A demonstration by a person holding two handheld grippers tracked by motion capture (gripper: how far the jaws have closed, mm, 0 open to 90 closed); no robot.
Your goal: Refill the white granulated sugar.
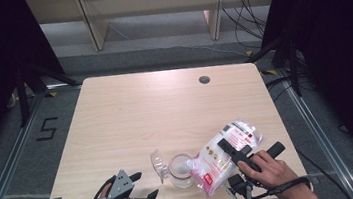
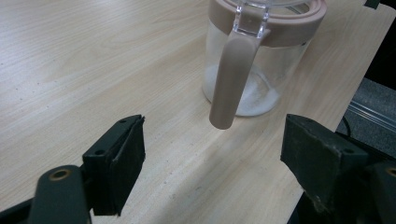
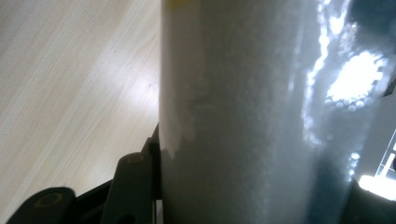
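Clamping the plastic bag of white granules (image 1: 224, 157) between the jaws of our right gripper (image 1: 232, 152), we hold it tilted with its lower end at the mouth of the glass jar (image 1: 181, 170). Our left gripper (image 1: 135, 183) rests on the table (image 1: 165, 106) with jaws wide apart and bare, the jar's handle (image 2: 229, 79) just ahead of them, its clear lid (image 1: 158, 163) flipped open.

Your left gripper (image 2: 212, 154) sits w/ jaws wide apart, nothing btwn the pads. Just ahead on the wooden table (image 2: 84, 60) stands a clear jar (image 2: 254, 88) w/ a pinkish lid ring (image 2: 280, 25); its handle (image 2: 231, 79) hangs down toward you. White powder (image 2: 257, 100) covers the jar's bottom.
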